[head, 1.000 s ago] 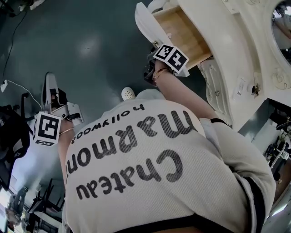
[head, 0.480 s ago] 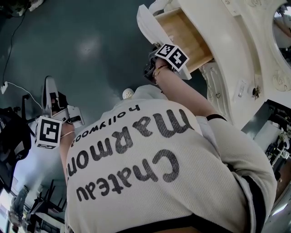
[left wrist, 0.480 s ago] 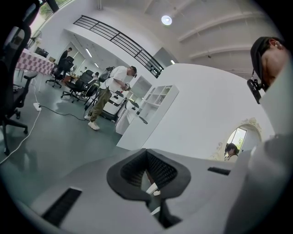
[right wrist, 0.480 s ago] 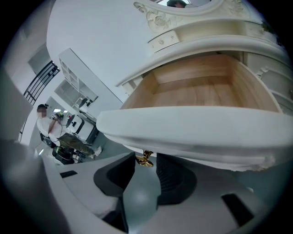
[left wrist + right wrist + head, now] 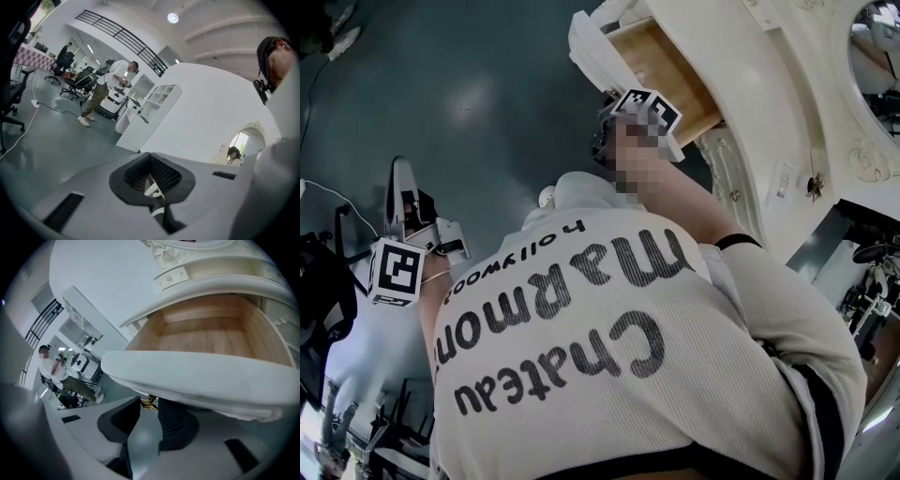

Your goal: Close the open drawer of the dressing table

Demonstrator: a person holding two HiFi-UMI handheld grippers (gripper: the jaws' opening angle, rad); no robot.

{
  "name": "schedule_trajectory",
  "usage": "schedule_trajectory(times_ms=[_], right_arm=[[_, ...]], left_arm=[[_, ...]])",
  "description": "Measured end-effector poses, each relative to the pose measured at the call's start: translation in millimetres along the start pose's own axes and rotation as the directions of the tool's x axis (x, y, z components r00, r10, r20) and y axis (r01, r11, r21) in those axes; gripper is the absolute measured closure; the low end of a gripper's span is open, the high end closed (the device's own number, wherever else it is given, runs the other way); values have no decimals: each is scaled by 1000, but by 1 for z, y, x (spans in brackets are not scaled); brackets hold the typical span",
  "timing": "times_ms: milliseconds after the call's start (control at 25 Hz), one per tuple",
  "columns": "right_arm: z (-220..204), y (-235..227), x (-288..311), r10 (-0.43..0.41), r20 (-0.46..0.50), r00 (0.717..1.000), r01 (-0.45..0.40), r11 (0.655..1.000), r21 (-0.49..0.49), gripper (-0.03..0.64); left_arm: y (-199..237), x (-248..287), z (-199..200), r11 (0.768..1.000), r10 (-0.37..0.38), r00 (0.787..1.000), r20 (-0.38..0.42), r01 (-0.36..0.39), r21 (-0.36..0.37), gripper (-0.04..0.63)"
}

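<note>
2 grippers are in use, each carrying 1 marker cube (image 5: pixel 397 270). 1 drawer (image 5: pixel 661 66) of the white dressing table (image 5: pixel 769 94) stands pulled out, its bare wooden inside showing. The right gripper (image 5: pixel 148 407) sits just under the drawer's white front. Its jaws have just been closing and stand apart around 1 small gold handle (image 5: pixel 149 402) at their tips. The left gripper (image 5: pixel 150 157) hangs well away at the person's side, jaws together, clasping nothing. The person's shirt (image 5: pixel 609 347) reads "Chateau Marmont" and "hollywood".
</note>
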State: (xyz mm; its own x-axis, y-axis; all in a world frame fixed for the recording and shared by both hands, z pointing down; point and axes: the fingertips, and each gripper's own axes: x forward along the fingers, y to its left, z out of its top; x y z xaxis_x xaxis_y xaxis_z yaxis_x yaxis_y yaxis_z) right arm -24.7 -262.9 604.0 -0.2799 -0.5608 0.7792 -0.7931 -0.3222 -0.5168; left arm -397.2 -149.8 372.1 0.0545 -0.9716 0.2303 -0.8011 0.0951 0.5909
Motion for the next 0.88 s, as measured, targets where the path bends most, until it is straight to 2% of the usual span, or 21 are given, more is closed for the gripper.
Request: schedule_trajectory(times_ms=[240,320,480,640,760,880], right_arm=[[12,-8,0,12,-15,1000,-12,1000,2,483],[15,-11,0,20,-30,999,-20,1000,0,483],[19,-17,-3,5,-62,998,-10,997,-83,500],[24,-19,-3,7,-65,998,-13,995,-100,503],[31,-23,-2,4,-59,998,-11,993,-118,506],[37,-27,-2,-7,-53,999,-1,990,-138,508]], left_arm=[[-17,14,-18,999,26,999,-20,-27,-38,589],[-28,20,-15,1000,18,1000,-12,-18,-17,589],[-38,24,-10,1000,24,1000,13,-24,-5,589],[-35,19,-18,992,87,996,21,-85,-94,589],[-46,24,-12,999,49,999,24,-48,-13,589],[-47,23,-9,998,61,998,32,-60,-20,589]])
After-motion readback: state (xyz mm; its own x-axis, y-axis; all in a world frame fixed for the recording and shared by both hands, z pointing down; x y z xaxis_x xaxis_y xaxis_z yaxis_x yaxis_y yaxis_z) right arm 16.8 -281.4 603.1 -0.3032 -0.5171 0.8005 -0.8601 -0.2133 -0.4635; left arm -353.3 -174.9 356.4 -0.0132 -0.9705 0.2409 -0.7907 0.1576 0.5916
